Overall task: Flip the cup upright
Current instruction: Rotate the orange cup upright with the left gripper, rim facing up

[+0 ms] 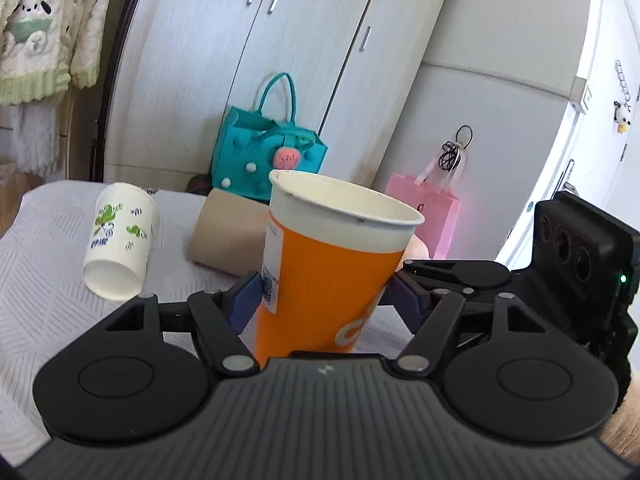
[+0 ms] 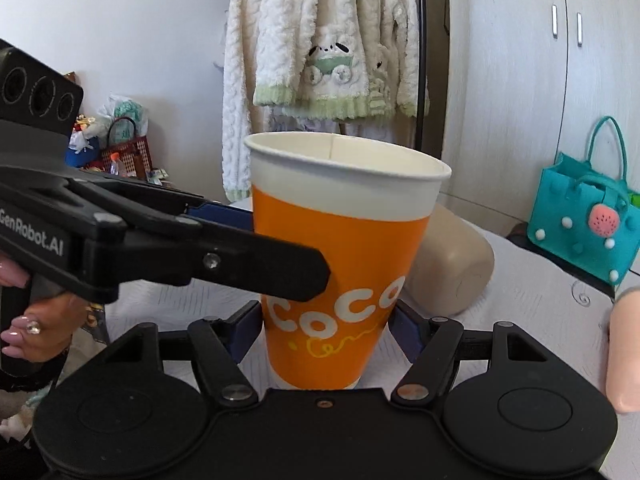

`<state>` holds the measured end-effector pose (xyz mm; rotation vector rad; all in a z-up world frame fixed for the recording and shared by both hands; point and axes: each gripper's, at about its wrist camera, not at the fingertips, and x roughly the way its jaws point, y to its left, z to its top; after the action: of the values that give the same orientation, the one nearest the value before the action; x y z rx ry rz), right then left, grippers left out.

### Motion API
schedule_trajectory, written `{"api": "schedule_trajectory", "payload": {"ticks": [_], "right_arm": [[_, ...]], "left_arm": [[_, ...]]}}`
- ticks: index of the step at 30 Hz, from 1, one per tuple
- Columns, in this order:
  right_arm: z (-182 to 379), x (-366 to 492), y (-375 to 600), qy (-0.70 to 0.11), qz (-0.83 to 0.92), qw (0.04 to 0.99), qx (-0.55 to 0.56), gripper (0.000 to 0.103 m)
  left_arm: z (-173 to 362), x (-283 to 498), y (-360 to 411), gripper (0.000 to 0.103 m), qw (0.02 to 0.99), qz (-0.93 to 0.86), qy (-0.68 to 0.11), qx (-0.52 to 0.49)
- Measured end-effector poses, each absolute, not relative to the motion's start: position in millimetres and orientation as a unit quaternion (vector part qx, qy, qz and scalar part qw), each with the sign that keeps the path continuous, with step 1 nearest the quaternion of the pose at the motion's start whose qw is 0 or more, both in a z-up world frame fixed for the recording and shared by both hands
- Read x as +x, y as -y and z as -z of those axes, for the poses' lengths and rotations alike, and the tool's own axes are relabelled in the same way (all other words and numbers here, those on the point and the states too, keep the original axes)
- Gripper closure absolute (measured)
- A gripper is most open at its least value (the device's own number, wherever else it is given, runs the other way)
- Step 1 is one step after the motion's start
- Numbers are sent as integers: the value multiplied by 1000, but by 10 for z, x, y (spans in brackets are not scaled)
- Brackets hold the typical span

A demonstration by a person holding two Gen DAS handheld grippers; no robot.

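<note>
Looking along my left gripper (image 1: 324, 300), I see the orange cup (image 1: 320, 276) standing mouth up, slightly tilted, between my blue-padded fingers (image 1: 243, 300); both pads press against its lower orange wall, so I am pinching the cup from two sides. Its white rim sits above the orange band, and a white label runs down its left side. My right gripper (image 1: 456, 270) reaches in from the right, its black finger linkage ending just behind the cup's right side. On the white textured surface (image 1: 36, 280), a white cup with green print (image 1: 120, 240) lies on its side to the left, well apart, its open mouth toward me. A beige cylinder (image 1: 228, 236) also lies on its side just behind the orange cup. Farther back, a teal bag (image 1: 268, 152) and a pink bag (image 1: 436, 216) stand against the grey wardrobe doors (image 1: 312, 48). From my right gripper (image 2: 326, 332), the orange cup (image 2: 340, 264) fills the middle, upright with "Coco" in white letters, its base down near the white surface (image 2: 532, 312). My own blue pads sit close at each side of its lower part, but I cannot tell whether they touch it or only flank it. My left gripper (image 2: 256, 240) comes across from the left, one black finger lying across the front of the cup. The beige cylinder (image 2: 452, 264) rests behind the cup to the right, the teal bag (image 2: 580, 224) farther right, and a fluffy cream sweater (image 2: 332, 48) hangs behind.
</note>
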<state>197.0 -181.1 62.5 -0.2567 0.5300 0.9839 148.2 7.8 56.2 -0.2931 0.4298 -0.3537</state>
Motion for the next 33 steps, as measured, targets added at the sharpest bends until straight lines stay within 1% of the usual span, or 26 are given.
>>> {"api": "schedule_trajectory", "payload": {"ticks": [3, 8, 14, 23, 33], "right_arm": [[-622, 1989, 1833, -242, -471, 840, -118, 29], [-588, 1967, 1780, -221, -458, 851, -130, 29], [-544, 2014, 1712, -205, -429, 868, -144, 29], [-460, 2124, 1630, -220, -418, 870, -140, 29], [-431, 2080, 1606, -207, -417, 872, -153, 29]], "left_arm": [[-526, 1496, -172, 35, 946, 186, -204, -170], [-491, 1562, -199, 34, 948, 188, -197, -165], [-475, 1681, -117, 33, 955, 192, -188, -121], [-355, 1773, -158, 33, 955, 189, -190, -124], [-348, 1712, -158, 33, 956, 190, -188, -120]]}}
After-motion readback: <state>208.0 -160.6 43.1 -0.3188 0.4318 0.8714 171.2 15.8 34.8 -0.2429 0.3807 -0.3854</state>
